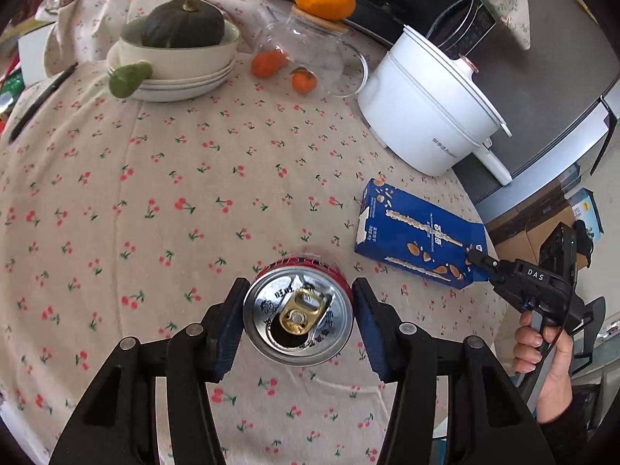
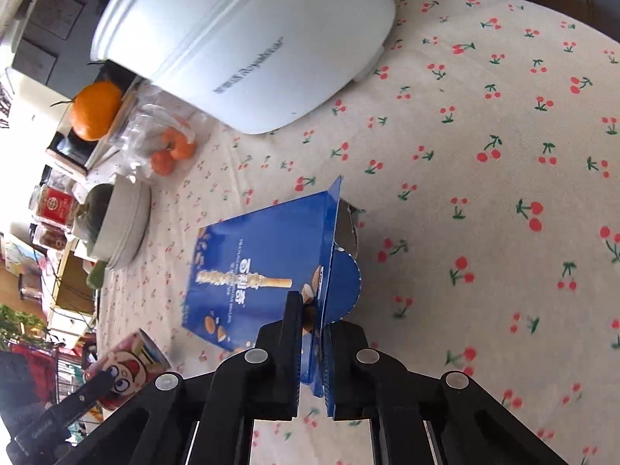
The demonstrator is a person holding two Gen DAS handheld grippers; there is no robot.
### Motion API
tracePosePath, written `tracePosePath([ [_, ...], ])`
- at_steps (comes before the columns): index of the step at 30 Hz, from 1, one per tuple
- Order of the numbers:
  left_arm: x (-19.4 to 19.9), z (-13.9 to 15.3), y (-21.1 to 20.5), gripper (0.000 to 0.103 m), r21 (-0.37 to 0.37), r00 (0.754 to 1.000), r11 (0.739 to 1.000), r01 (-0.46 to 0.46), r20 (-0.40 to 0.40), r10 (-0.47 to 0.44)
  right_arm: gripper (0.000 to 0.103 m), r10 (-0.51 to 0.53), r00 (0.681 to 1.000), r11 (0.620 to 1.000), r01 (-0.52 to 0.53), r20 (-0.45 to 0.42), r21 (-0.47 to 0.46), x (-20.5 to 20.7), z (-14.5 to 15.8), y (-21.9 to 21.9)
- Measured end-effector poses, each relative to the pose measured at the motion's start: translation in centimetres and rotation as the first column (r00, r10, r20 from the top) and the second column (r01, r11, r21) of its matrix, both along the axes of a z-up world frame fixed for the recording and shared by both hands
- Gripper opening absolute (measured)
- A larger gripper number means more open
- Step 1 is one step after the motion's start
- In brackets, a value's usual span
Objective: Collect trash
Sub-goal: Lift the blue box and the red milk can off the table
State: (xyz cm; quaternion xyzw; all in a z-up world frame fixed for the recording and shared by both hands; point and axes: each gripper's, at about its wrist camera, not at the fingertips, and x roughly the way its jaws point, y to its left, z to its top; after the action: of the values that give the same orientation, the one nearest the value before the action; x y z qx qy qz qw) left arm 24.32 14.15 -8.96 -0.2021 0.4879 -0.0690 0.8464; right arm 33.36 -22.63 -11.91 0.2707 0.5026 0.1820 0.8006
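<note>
The left gripper point(image 1: 298, 310) brackets the opened soda can point(image 1: 299, 316) without visibly squeezing it, while the right gripper point(image 2: 312, 348) pinches the blue snack box point(image 2: 255, 271) flap on the cherry-print tablecloth point(image 1: 193, 178) (no bin visible), so neither piece looks collected yet; beyond, a bowl point(image 1: 182, 54) holds a green squash point(image 1: 180, 25).

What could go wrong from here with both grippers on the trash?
1. The can is open on top, and the left gripper only brackets it; a tilt may spill leftovers on the tablecloth.
2. The right gripper pinches only the box's thin end flap, which could tear or slip.
3. The pot stands close behind the box; a swing could bump it.
</note>
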Motion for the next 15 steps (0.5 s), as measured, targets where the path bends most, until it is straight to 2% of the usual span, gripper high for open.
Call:
tracePosePath([
  [5, -5.4, 2.8, 0.9, 0.055, -0.001, 0.999, 1.0, -0.028, 0.033, 0.028, 0.004, 0.011, 0.998, 0.998, -0.008, 0.059, -0.058, -4.4, 4.9, 0.9],
  [8, -8.1, 4.0, 1.0, 0.055, 0.029, 0.998, 0.999, -0.031, 0.058, 0.029, 0.003, 0.009, 0.995, 0.993, 0.003, 0.098, -0.118, -7.1, 7.4, 1.6],
  [15, -12.4, 4.8, 1.9, 0.055, 0.053, 0.994, 0.998, -0.047, 0.098, 0.041, 0.002, 0.017, 0.982, 0.975, 0.026, 0.19, -0.222, -12.7, 11.1, 2.9],
])
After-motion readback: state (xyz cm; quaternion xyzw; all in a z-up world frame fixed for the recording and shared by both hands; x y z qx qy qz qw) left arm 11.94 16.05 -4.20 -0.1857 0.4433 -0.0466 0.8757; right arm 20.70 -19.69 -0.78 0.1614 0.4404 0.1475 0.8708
